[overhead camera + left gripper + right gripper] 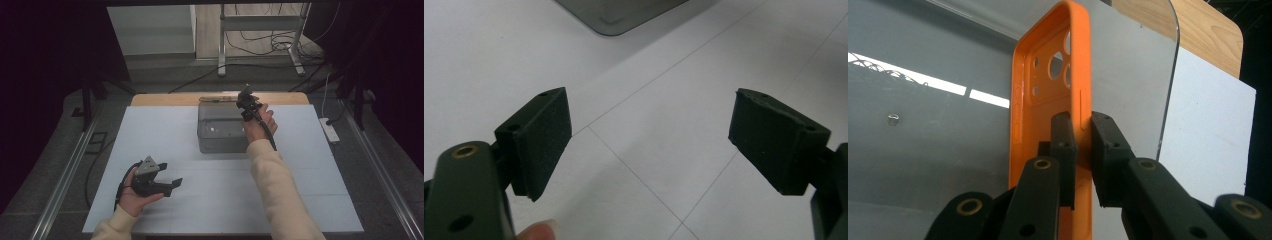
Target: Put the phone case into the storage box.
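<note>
The right hand-held gripper (1082,145) is clamped on one long side wall of an orange, soft-looking phone case (1050,100), one black pad inside the rim and one outside. The case stands on edge, rising straight ahead of the jaws; it is a thin, matte shell with rounded corners and a cluster of round camera holes near its far end. Just behind it, the smooth grey translucent plastic box (923,125) with rounded corners spreads out, its glossy surface catching streaks of light. In the high view this right hand-held gripper (246,100) hovers over the far right edge of that box (220,132).

My judgement: the case is already picked up and carried to the box, and what remains is to lower it in or onto the box and release; whether the box is lidded I cannot tell.

The left hand-held gripper (649,135) idles near the person, its jaws spread wide with nothing between the rough, foam-like black pads (544,137). Beneath it lies the flat white table (639,165), matte and crossed by thin seam lines, with a pale wooden edge (165,99) at the far side.
</note>
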Available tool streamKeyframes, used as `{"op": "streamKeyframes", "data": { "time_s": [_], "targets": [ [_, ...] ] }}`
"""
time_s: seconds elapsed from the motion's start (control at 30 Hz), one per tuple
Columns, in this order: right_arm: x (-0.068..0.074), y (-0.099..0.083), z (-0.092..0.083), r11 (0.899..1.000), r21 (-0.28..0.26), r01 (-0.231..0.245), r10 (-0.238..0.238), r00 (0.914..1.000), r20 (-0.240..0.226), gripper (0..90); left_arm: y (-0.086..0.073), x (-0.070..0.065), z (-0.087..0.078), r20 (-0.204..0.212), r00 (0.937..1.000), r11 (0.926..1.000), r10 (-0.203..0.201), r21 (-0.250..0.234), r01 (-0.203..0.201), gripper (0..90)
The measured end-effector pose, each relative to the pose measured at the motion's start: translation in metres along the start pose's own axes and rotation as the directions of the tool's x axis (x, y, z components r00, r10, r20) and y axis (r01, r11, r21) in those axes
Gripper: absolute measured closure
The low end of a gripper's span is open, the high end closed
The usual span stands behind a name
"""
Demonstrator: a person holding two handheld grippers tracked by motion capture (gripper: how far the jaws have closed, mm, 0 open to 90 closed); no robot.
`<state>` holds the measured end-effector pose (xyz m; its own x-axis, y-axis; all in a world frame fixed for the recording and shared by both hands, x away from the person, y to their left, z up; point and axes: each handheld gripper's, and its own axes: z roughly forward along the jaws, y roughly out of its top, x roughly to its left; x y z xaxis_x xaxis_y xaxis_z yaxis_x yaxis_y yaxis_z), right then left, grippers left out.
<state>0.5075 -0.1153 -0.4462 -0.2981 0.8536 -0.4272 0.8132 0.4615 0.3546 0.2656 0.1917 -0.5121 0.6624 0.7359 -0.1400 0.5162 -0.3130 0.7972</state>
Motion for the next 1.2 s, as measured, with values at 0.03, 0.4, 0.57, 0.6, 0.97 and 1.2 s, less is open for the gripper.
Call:
{"op": "streamKeyframes", "data": {
  "time_s": [0.03, 0.4, 0.57, 0.6, 0.97, 1.2],
  "targets": [
    [0.0002, -0.0002, 0.0, 1.0, -0.001, 0.001, -0.001, 1.0, -0.001, 80.8, -0.0001, 0.0, 0.0002, 0.0, 1.0, 1.0, 0.0, 0.001, 0.0, 17.4],
    [0.0001, -0.0005, 0.0003, 1.0, 0.0, 0.005, -0.005, 1.0, -0.001, 80.6, -0.0001, -0.0002, 0.0002, 0.001, 1.0, 1.0, 0.001, 0.001, -0.001, 17.4],
    [0.0003, -0.0007, 0.0, 1.0, 0.001, 0.012, -0.012, 0.9999, -0.002, 80.5, 0.0, -0.0003, 0.0002, 0.001, 1.0, 1.0, 0.002, 0.001, -0.002, 17.4],
    [0.0001, -0.0009, -0.0001, 1.0, 0.001, 0.012, -0.012, 0.9999, -0.007, 80.5, 0.0, -0.0003, 0.0003, 0.001, 1.0, 1.0, 0.001, 0.001, -0.001, 17.4],
    [0.0001, -0.0021, -0.0003, 1.0, 0.006, 0.015, -0.015, 0.9999, -0.009, 80.2, 0.0001, -0.0006, 0.0005, 0.002, 1.0, 1.0, 0.0, -0.001, 0.0, 17.4],
    [0.001, -0.0026, -0.0006, 1.0, 0.003, 0.024, -0.024, 0.9997, 0.0, 79.6, 0.0001, -0.0007, 0.0008, 0.003, 1.0, 1.0, 0.0, 0.0, 0.0, 17.4]
  ]
}}
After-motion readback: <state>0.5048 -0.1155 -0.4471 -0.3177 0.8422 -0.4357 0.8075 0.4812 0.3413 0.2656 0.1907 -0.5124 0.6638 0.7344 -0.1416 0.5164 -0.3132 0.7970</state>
